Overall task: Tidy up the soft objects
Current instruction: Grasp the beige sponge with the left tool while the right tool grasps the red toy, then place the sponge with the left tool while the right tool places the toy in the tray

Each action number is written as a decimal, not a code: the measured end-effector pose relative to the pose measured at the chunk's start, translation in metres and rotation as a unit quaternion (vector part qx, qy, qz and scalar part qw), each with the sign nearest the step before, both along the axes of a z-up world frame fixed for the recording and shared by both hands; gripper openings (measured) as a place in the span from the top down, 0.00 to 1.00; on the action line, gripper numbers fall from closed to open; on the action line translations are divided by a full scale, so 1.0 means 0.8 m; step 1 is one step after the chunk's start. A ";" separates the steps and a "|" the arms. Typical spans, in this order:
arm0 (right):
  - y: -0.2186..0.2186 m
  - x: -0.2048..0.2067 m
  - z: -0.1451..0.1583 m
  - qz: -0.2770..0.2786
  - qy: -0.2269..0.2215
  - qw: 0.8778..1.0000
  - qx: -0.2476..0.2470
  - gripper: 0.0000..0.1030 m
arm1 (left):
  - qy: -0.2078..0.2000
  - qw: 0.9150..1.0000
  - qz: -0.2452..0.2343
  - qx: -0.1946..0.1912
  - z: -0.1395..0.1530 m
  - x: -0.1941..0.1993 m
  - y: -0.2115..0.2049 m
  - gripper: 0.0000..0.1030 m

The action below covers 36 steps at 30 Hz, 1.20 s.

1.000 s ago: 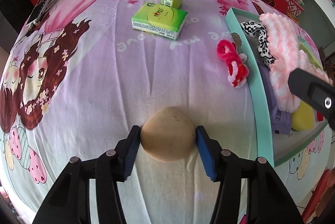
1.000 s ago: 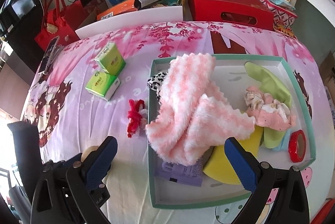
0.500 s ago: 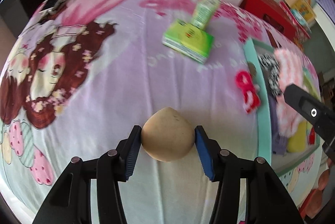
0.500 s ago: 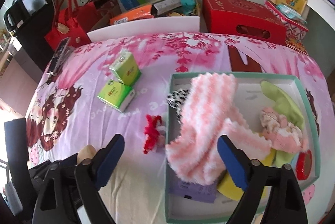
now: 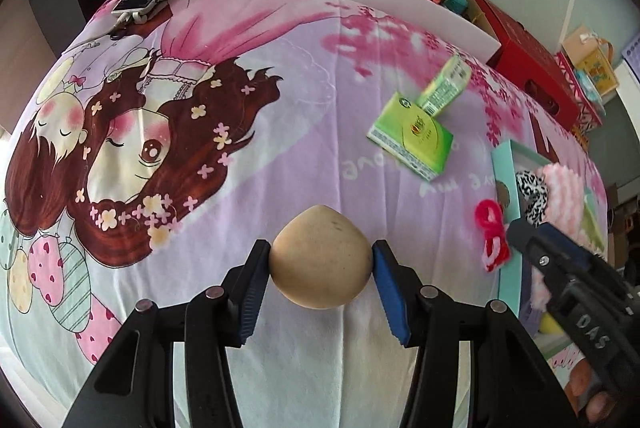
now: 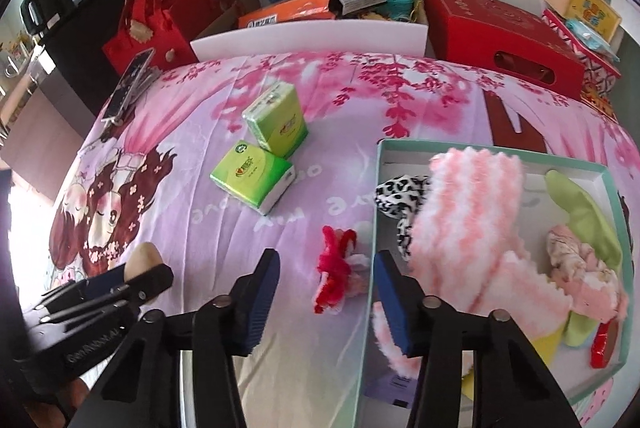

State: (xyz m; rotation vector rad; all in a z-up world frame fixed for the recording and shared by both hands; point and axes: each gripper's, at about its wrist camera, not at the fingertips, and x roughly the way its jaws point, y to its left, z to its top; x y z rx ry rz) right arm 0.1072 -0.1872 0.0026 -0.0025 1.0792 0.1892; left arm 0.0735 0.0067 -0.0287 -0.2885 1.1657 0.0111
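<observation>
**Tan foam ball held; red scrunchie next in line**

Tan and smooth, the foam ball (image 5: 320,260) sits clamped between the blue pads of the left gripper (image 5: 320,270), jaws about half open and pressing on both its flanks, above the printed bedsheet (image 5: 280,68).

Carry it level toward the teal tray (image 6: 370,228) and release only once it is past the rim; a squeezed ball may spring out sideways.

The right gripper (image 6: 326,294) is closing. The red scrunchie (image 6: 336,274) lies on the sheet in line with its gap, just beside the tray wall; the pads do not appear to press on it. Its right finger overlaps the tray edge, so a snag on the rim or the pink fluffy cloth (image 6: 472,220) is likely.

Two green tissue packs (image 6: 256,176) lie well apart from both grippers.
</observation>
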 end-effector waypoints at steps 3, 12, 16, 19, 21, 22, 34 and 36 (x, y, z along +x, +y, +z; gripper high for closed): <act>0.005 0.004 -0.011 0.001 0.013 1.000 -0.008 0.59 | 0.000 1.000 0.004 -0.007 0.000 0.004 0.001 0.48; 0.011 0.008 -0.037 -0.002 0.039 0.998 -0.040 0.73 | -0.001 1.000 -0.001 -0.020 0.000 0.006 0.004 0.48; 0.011 0.008 -0.039 -0.002 0.038 0.998 -0.045 0.79 | -0.001 1.000 -0.003 -0.022 0.000 0.006 0.003 0.48; 0.013 0.008 -0.040 0.002 0.039 0.998 -0.047 0.84 | 0.000 1.000 -0.004 -0.022 -0.001 0.006 0.003 0.48; 0.012 0.008 -0.042 0.001 0.042 0.998 -0.042 0.87 | 0.001 1.000 -0.005 -0.022 -0.002 0.006 0.002 0.48; 0.012 0.008 -0.042 0.001 0.042 0.998 -0.041 0.87 | 0.001 1.000 -0.005 -0.022 -0.002 0.006 0.002 0.48; -0.002 -0.004 -0.008 -0.007 0.012 1.000 -0.007 0.88 | -0.011 1.000 -0.009 -0.017 0.009 0.005 0.000 0.48; -0.004 -0.007 0.001 -0.007 0.003 1.000 -0.003 0.88 | -0.017 1.000 -0.011 -0.016 0.014 0.004 -0.001 0.48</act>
